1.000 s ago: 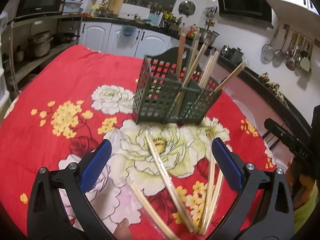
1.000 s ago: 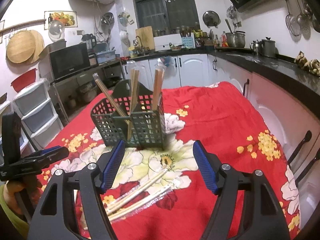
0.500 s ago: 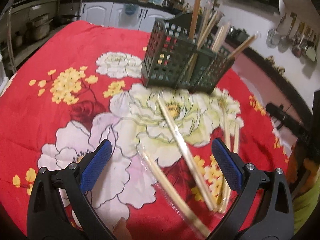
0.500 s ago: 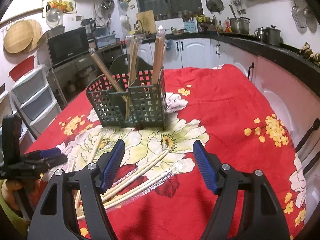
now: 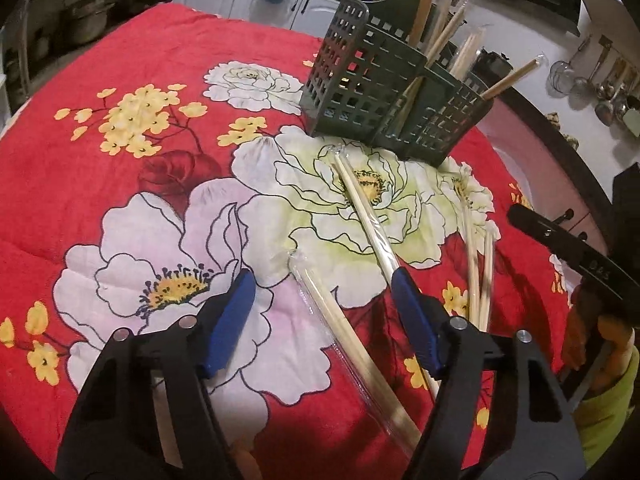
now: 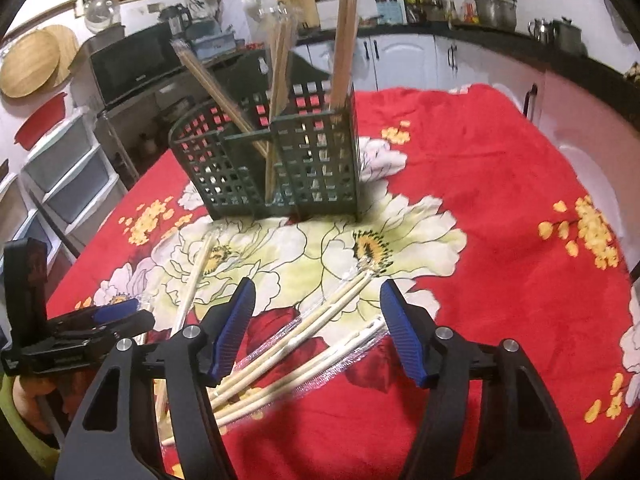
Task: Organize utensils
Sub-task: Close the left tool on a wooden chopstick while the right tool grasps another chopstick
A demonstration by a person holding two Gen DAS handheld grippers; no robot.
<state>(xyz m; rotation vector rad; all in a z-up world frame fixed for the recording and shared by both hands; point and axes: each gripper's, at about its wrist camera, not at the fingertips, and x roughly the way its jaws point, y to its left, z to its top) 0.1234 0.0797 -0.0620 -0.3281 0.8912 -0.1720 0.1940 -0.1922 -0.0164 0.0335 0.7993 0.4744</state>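
Chopsticks: several plastic-wrapped pairs lie loose on the red flowered tablecloth [image 5: 120, 184], in front of the caddy; more pairs stand upright or leaning inside it.
Caddy: dark green lattice utensil caddy [image 5: 384, 108], at about 12 o'clock in both wrist views, standing on the cloth's big white flower; its compartments hold wrapped chopsticks [image 6: 344, 40].
Nearest pair, left view: one wrapped chopstick pair [image 5: 352, 344] runs from the middle of the frame toward 5 o'clock, passing between the left gripper's fingers.
Second pair, left view: a longer wrapped pair [image 5: 360, 204] points from the caddy's foot toward 5 o'clock and disappears behind the gripper's right blue pad [image 5: 416, 320].
Left gripper: left gripper [image 5: 320, 312] low over the cloth, jaws partly apart and just closing in, the nearest pair between them; pads do not look to be pressing it, though blur makes this hard to judge.
Right gripper: right gripper [image 6: 316, 328] jaws apart and narrowing a little, set astride two wrapped pairs [image 6: 304, 340] that fan from 7 o'clock toward 1 o'clock; no pad touches them.
Other side: in the right view the left gripper shows at 9 o'clock, well apart from the right one.
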